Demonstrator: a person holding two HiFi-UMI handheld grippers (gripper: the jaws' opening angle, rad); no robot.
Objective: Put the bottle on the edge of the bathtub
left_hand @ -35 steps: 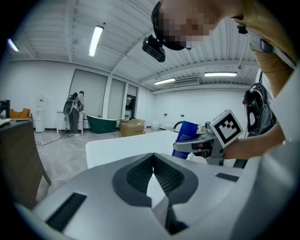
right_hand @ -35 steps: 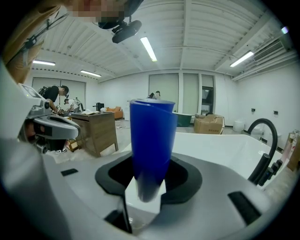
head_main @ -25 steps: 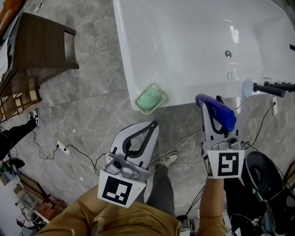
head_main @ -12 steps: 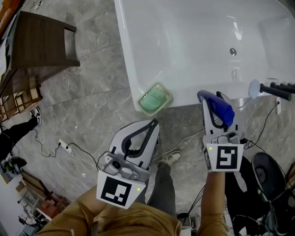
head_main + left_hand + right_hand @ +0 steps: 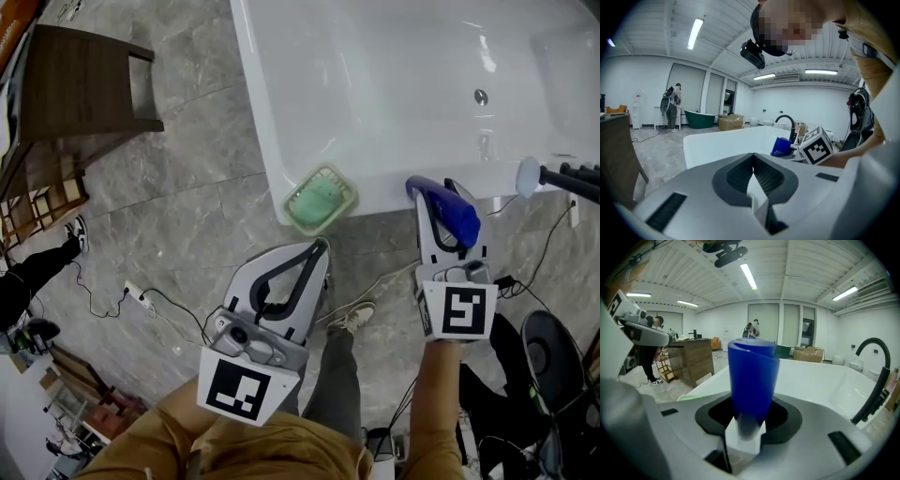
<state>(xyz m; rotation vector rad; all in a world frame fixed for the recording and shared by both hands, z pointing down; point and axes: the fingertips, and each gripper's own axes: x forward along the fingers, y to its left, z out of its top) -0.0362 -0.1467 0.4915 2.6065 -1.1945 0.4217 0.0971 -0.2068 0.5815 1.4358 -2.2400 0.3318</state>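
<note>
Count: we have two grippers, one bottle, one bathtub, one soap dish, one faucet, one stool.

- Left gripper [image 5: 317,249]: jaws clenched tip to tip on themselves, as the left gripper view [image 5: 753,155] shows. It is over the floor, short of the tub.
- Right gripper [image 5: 446,208]: grasping the blue bottle [image 5: 454,217], jaws spread around it. In the right gripper view the bottle [image 5: 752,380] stands straight out between the pads of the right gripper [image 5: 749,420].
- Bottle position: in the air, not on the tub. In the head view its far end overlaps the near rim of the white bathtub [image 5: 394,75], between the soap dish [image 5: 320,199] and the black faucet [image 5: 572,178].
- Wooden stool [image 5: 80,89]: on the floor, well apart to the left of the tub.

Versus a second ago: the soap dish and drain [image 5: 481,97] sit slightly further right in the head view, and the drain sits higher. The bottle's end overlaps the rim a bit more. The grip is unchanged. The left gripper has barely moved.

Containers:
- Soap dish: sits on the tub's near corner and holds one green bar.
- Bathtub: only the drain shows on its inner surface.
</note>
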